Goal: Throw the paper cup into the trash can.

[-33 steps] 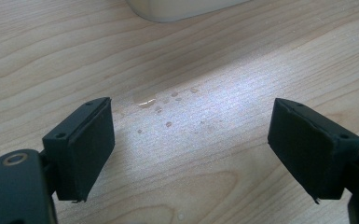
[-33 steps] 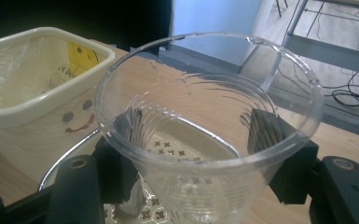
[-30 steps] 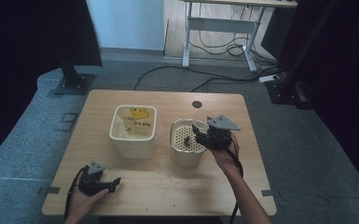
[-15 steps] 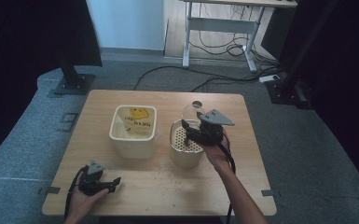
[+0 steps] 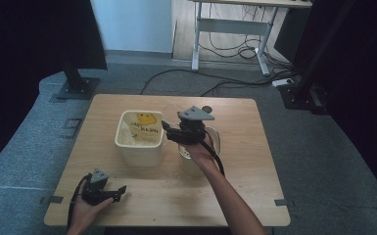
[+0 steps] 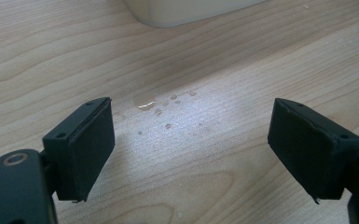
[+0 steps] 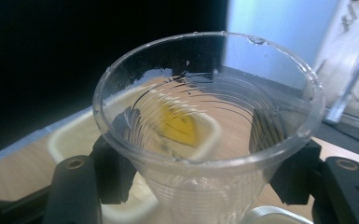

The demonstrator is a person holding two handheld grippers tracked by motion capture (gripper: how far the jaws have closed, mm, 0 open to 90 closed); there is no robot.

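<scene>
My right gripper [image 5: 172, 130] is shut on a clear ribbed plastic cup [image 7: 205, 126], with one black jaw on each side of its lower wall. It holds the cup in the air between the cream square tub [image 5: 139, 131] and a round cream container [image 5: 214, 140], tilted toward the tub. The tub has something yellow inside [image 7: 179, 123], which shows through the cup wall. My left gripper [image 5: 121, 191] rests low on the table near the front left corner. In the left gripper view its jaws stand wide open over bare wood [image 6: 191, 140].
Small water drops [image 6: 158, 105] lie on the wooden table [image 5: 254, 186] between the left gripper and the tub's base [image 6: 186, 9]. A cable trails from the right gripper along the forearm. Dark stands and floor cables surround the table.
My right gripper has carried the cup leftward, from over the round container toward the square tub. The left gripper has stayed put.
</scene>
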